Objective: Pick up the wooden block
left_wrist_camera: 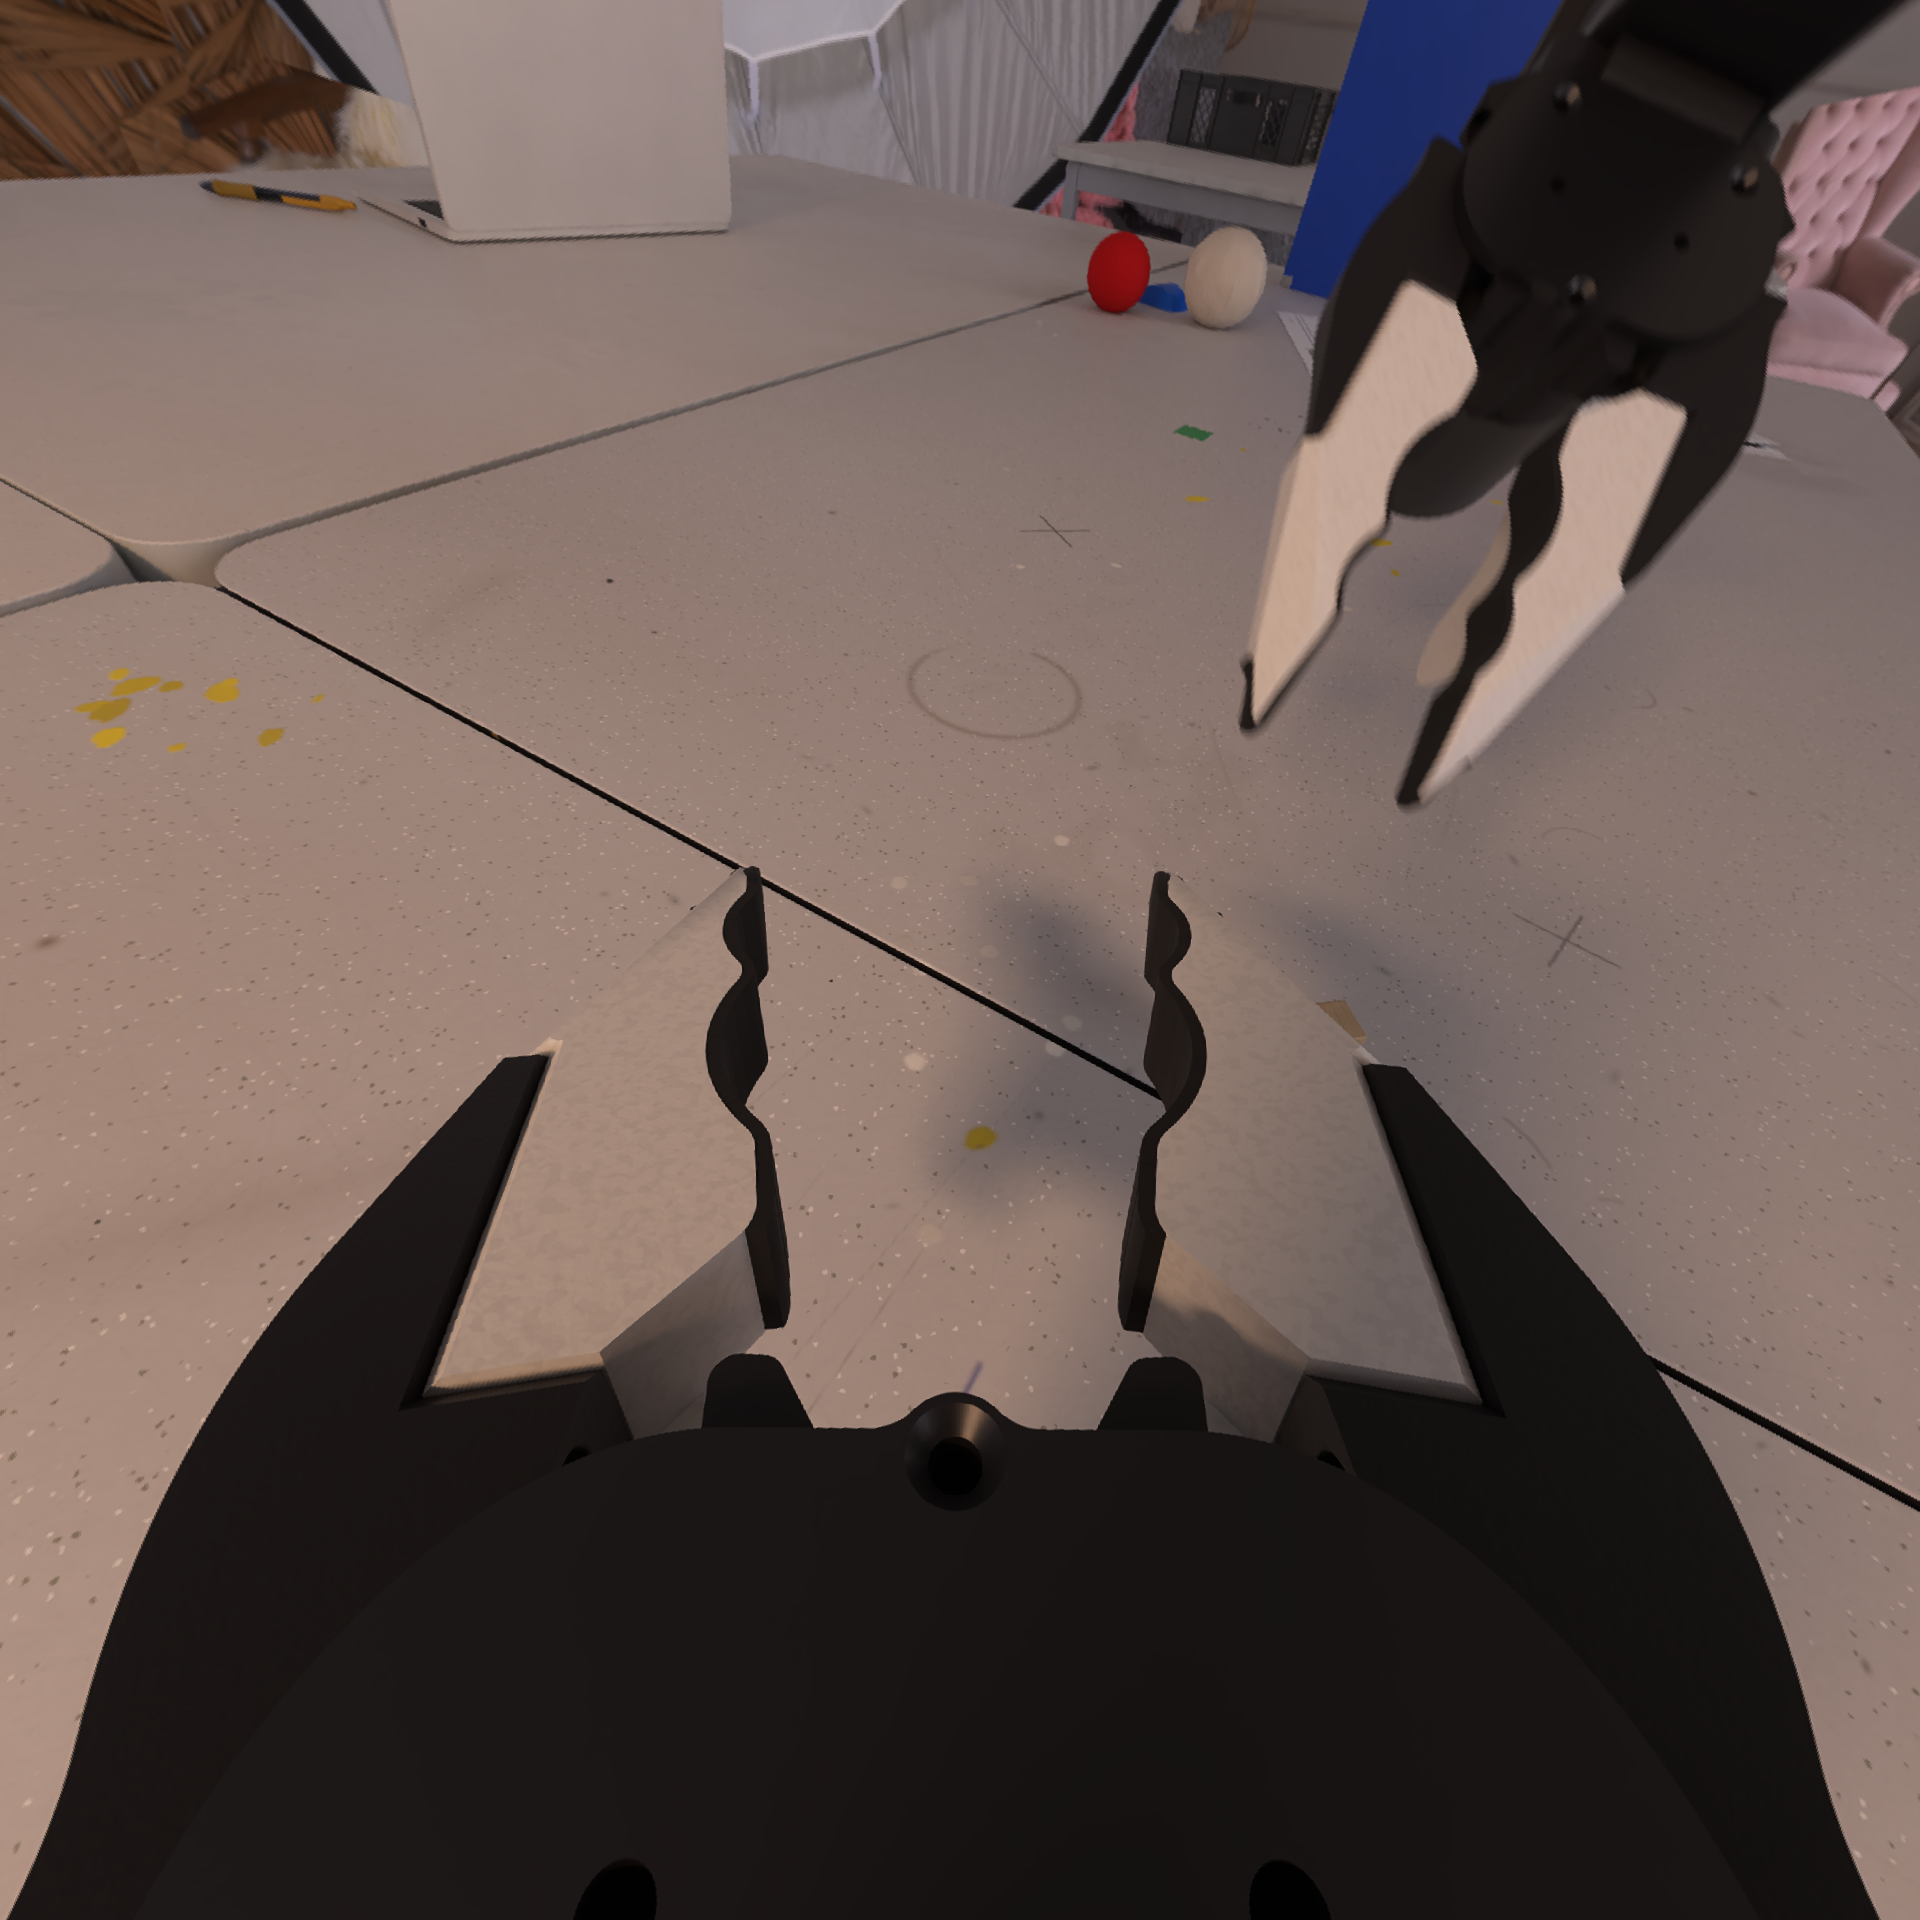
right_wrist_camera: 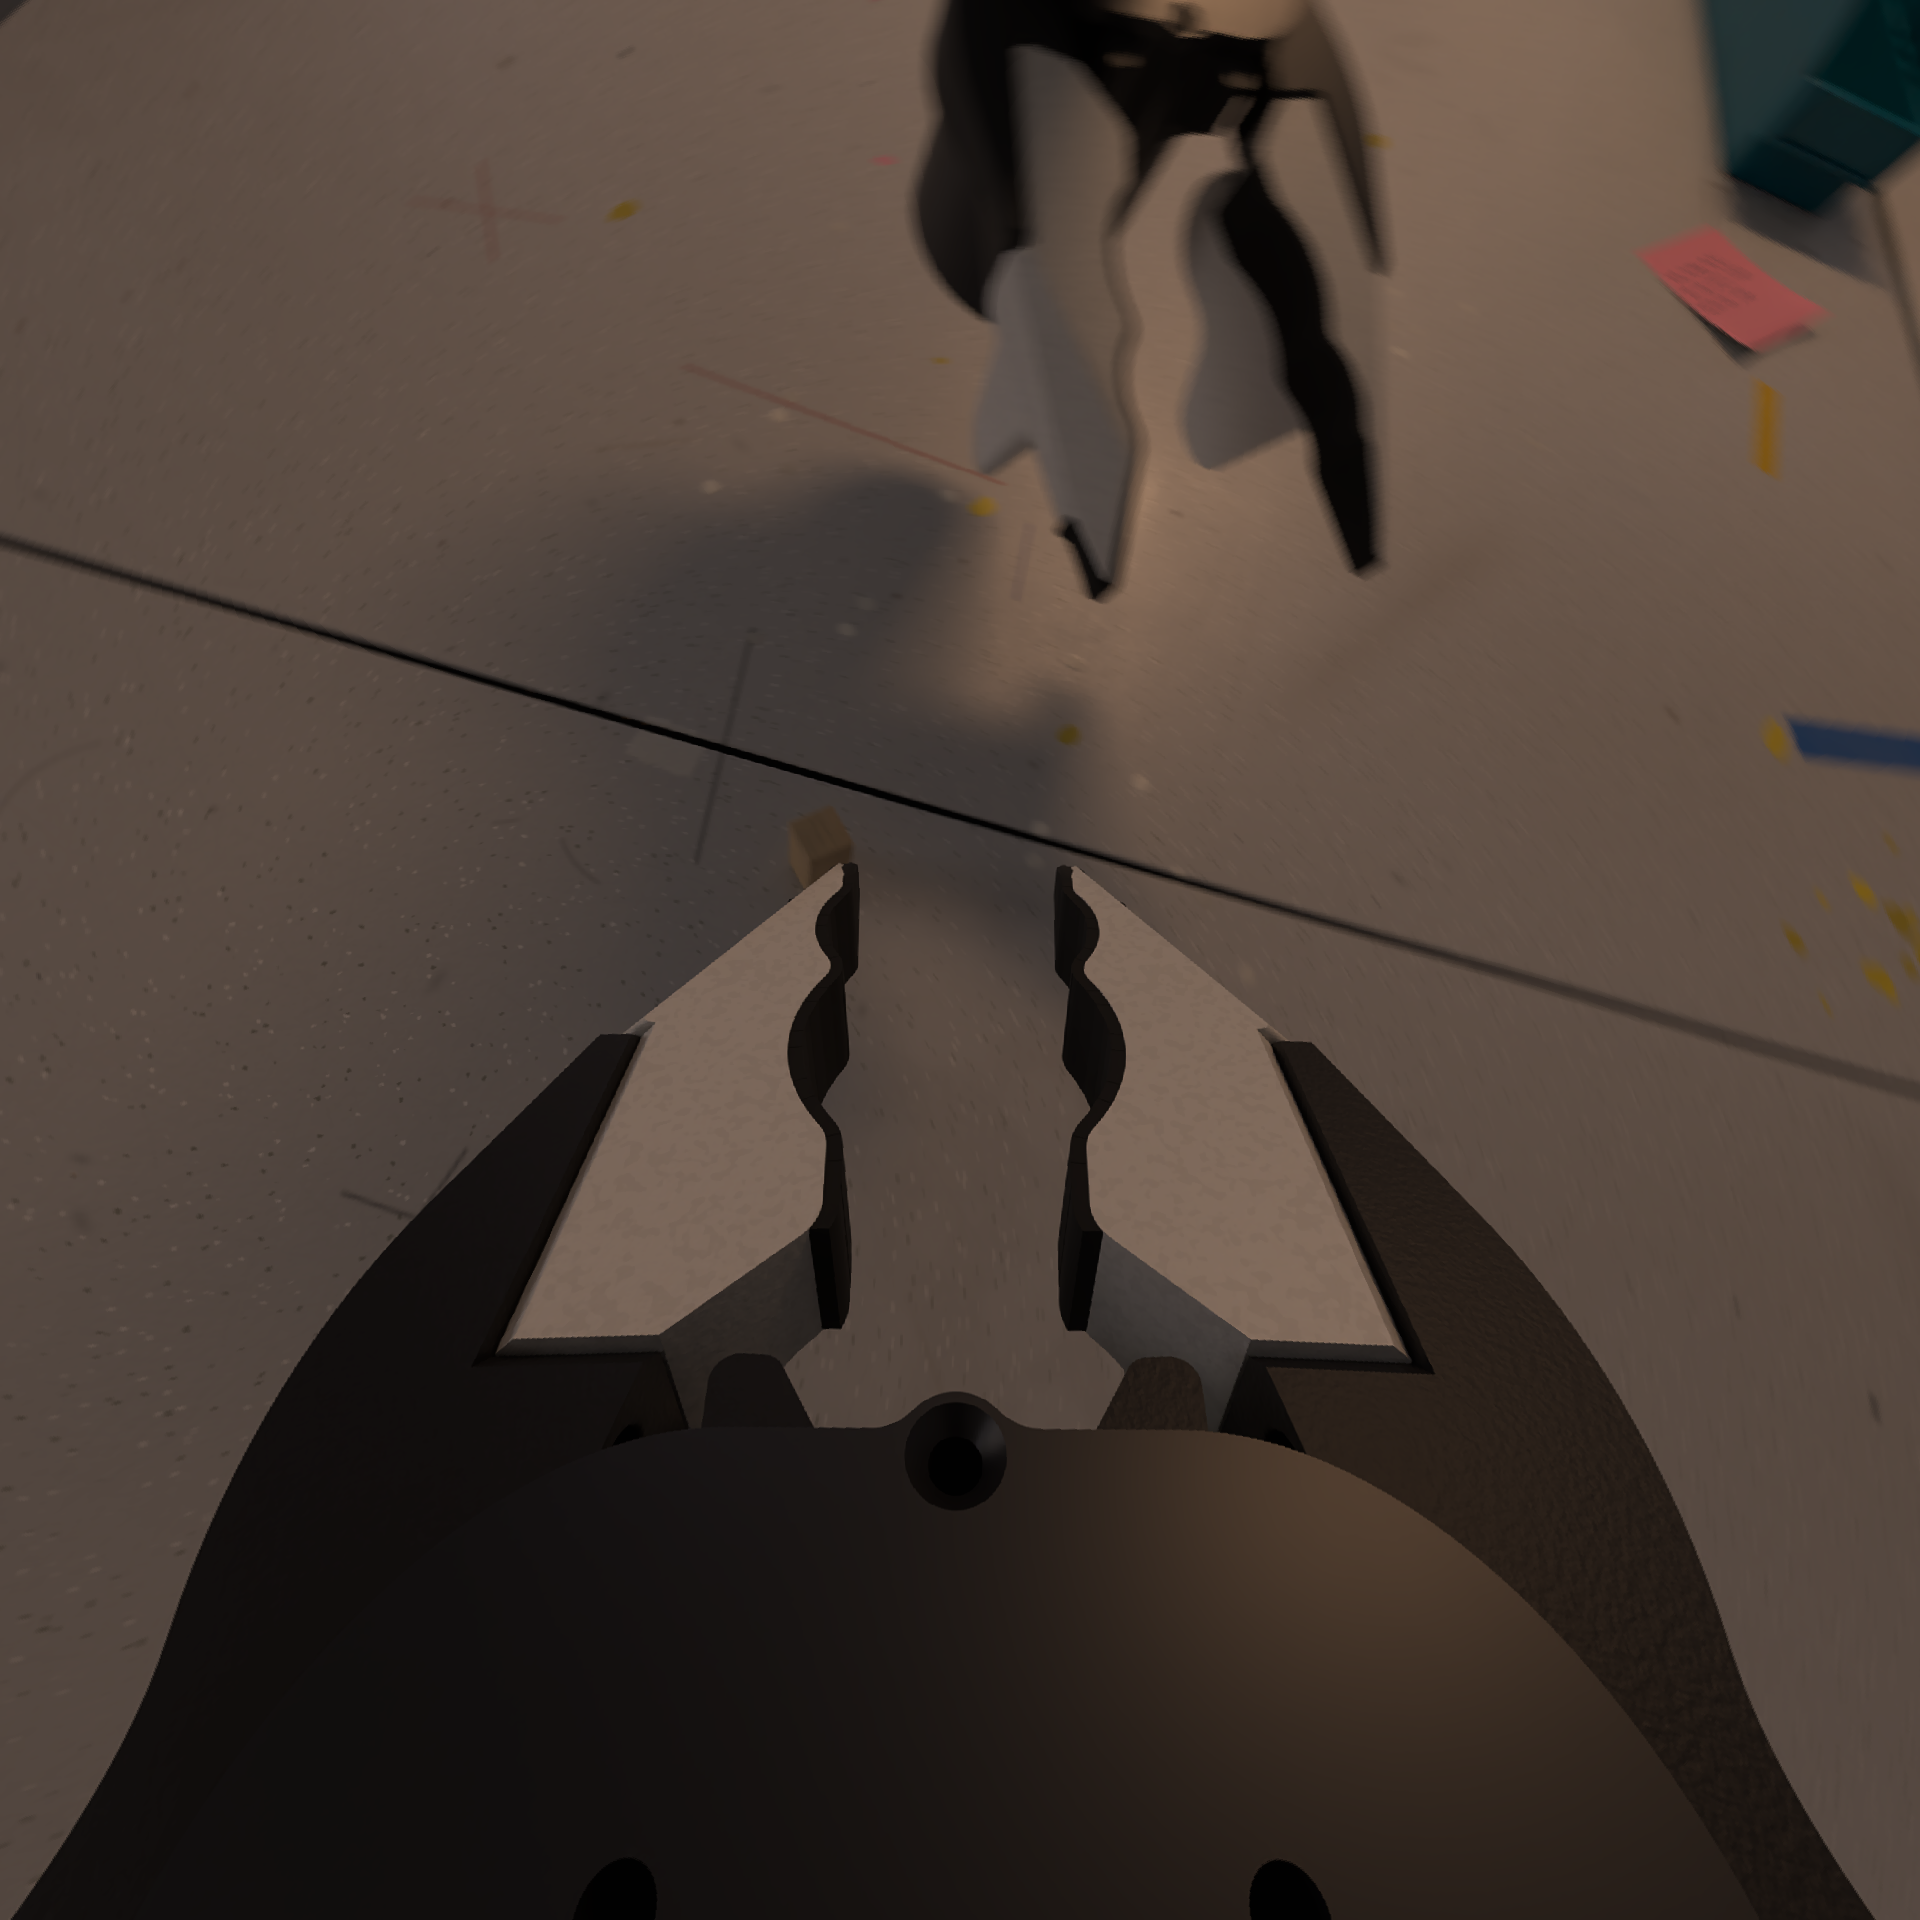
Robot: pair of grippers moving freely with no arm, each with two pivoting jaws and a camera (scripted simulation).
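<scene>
The wooden block is small and tan. In the left wrist view only its corner (left_wrist_camera: 1341, 1018) shows on the grey table (left_wrist_camera: 727, 468), just right of my left gripper's right finger. My left gripper (left_wrist_camera: 956, 883) is open and empty, low over a table seam. In the right wrist view the block (right_wrist_camera: 821, 844) lies just beyond the left fingertip, partly hidden by it. My right gripper (right_wrist_camera: 956, 878) is open and empty, with a narrower gap. Each gripper also shows in the other's view: the right one (left_wrist_camera: 1330, 758) and the left one (right_wrist_camera: 1226, 571).
An open laptop (left_wrist_camera: 561, 114) and a yellow pen (left_wrist_camera: 275, 195) lie at the far left. A red ball (left_wrist_camera: 1118, 272), a beige ball (left_wrist_camera: 1226, 276) and a blue panel (left_wrist_camera: 1382, 135) stand far right. A pink note (right_wrist_camera: 1730, 286) and a teal box (right_wrist_camera: 1808, 104) are nearby.
</scene>
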